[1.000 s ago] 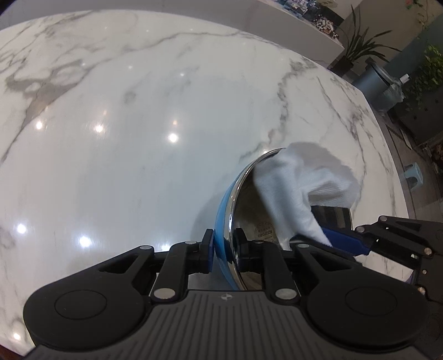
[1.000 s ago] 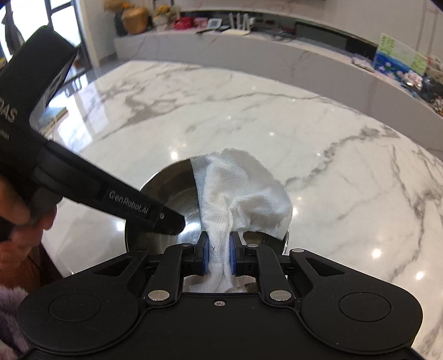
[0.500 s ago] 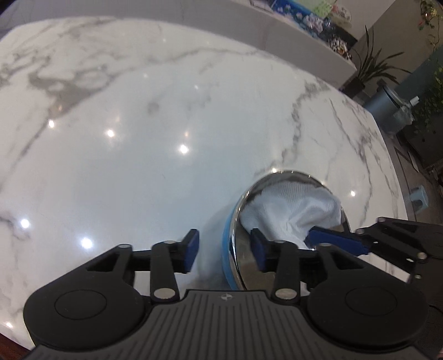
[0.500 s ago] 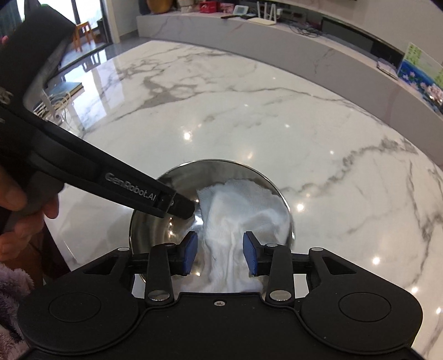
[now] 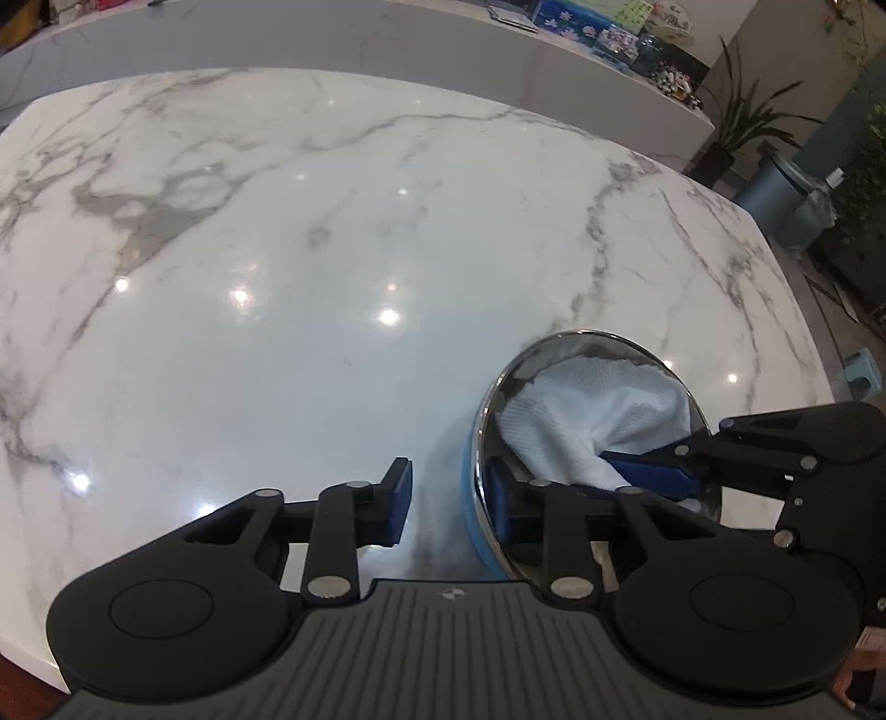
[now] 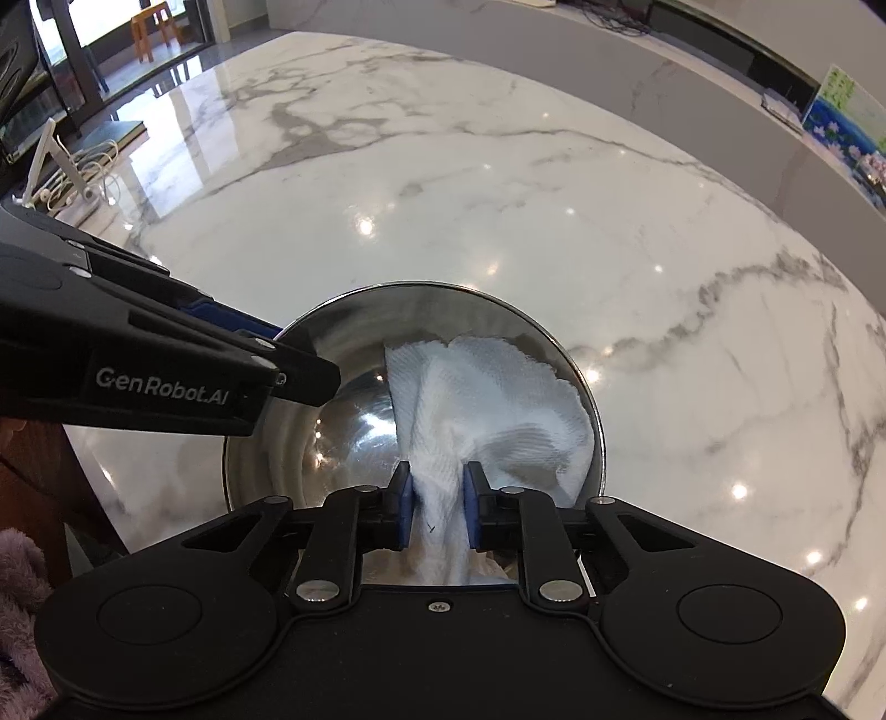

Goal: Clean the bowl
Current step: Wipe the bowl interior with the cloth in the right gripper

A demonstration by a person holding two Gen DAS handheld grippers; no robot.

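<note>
A steel bowl (image 5: 559, 339) with a blue outer wall rests flat on the marble table (image 5: 277, 332), a white cloth (image 5: 598, 410) bunched inside. My left gripper (image 5: 448, 498) straddles the bowl's near rim. Its jaws are closing: one pad is inside the bowl and the other stands clear of the blue wall. In the right wrist view the bowl (image 6: 343, 421) lies just ahead. My right gripper (image 6: 437, 507) is closing its jaws on a fold of the cloth (image 6: 498, 399), and the pads press on it. The left gripper (image 6: 288, 354) reaches in over the bowl's left rim.
The table's near edge runs just under both grippers. A long marble counter (image 5: 387, 39) stands behind, with a potted plant (image 5: 742, 127), a grey bin (image 5: 786, 194) and a small stool (image 5: 861, 371) on the floor to the right. Purple fuzzy fabric (image 6: 22, 598) shows at lower left.
The bowl, held tilted on edge by the left gripper, now lies flat on the table. The left gripper let go of the rim. The right gripper opened, then closed again on the cloth lower in the bowl.
</note>
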